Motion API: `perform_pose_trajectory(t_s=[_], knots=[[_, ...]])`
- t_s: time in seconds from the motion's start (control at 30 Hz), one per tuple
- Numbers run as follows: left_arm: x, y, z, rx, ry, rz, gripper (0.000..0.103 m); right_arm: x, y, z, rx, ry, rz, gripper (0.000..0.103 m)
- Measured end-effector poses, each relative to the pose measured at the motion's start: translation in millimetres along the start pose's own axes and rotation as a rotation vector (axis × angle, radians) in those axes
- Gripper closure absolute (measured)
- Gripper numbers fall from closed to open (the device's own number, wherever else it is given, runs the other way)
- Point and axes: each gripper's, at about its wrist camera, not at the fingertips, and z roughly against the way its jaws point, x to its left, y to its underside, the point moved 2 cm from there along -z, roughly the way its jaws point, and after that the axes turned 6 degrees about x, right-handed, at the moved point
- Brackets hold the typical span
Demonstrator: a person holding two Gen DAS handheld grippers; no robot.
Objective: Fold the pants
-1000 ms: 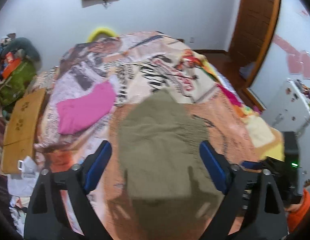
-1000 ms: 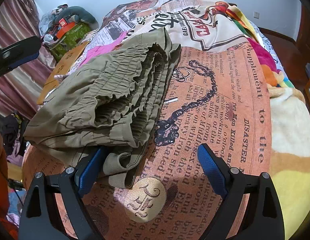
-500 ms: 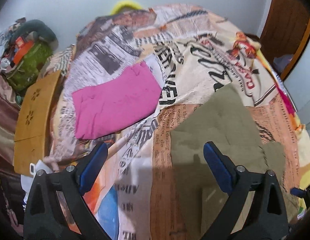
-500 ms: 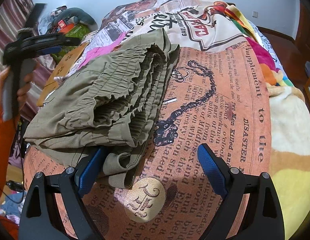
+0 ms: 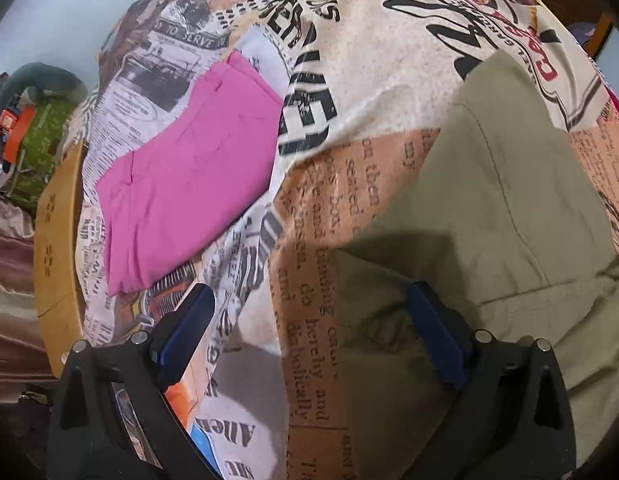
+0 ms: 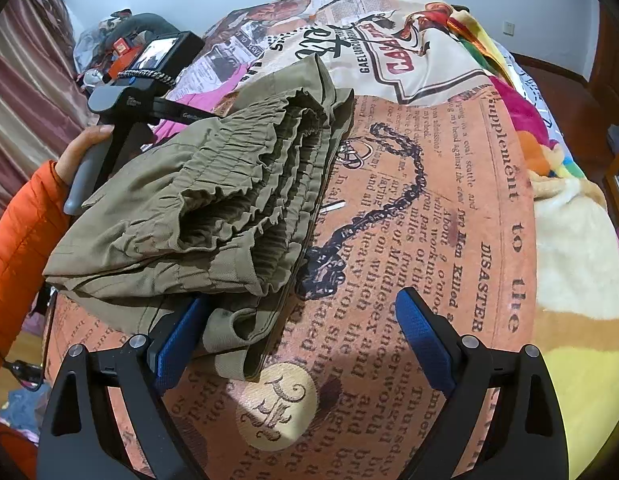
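Note:
Olive-green pants (image 6: 213, 208) lie folded in a thick stack on the newspaper-print bedspread (image 6: 449, 208), elastic waistband facing the right wrist camera. They also show in the left wrist view (image 5: 489, 208) as a flat folded panel. My right gripper (image 6: 297, 344) is open and low over the bed, its left finger (image 6: 177, 340) beside the stack's near corner. My left gripper (image 5: 309, 328) is open above the stack's left edge, holding nothing. Its body (image 6: 137, 84) and the holding hand show beyond the pants.
A folded pink garment (image 5: 181, 176) lies on the bed left of the pants. A wooden board (image 5: 57, 232) and a green bag (image 5: 33, 136) stand beyond the bed's left edge. A yellow and white blanket (image 6: 577, 256) lies at the right.
My left gripper has swung left and down, from centred over the pants to their left edge near the pink garment. The right gripper and the pants have stayed still.

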Motion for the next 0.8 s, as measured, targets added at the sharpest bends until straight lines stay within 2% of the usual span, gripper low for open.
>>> perform_pose_trajectory(t_s=[0.17,0.37,0.6,0.8], knots=[[4,24,12,-0.02,-0.045,-0.012,0.004,-9,1,7,-0.019,0.058,-0.018,0.011],[16,76,32,-0.052,-0.075,0.011,0.004,-24,4,27,-0.063,0.111,-0.058,0.011],[23,128,51,-0.055,-0.022,0.035,0.004,-25,4,49,-0.136,0.137,-0.086,0.011],[20,161,62,-0.075,0.062,0.087,0.004,-10,0,45,-0.151,0.082,-0.056,0.011]])
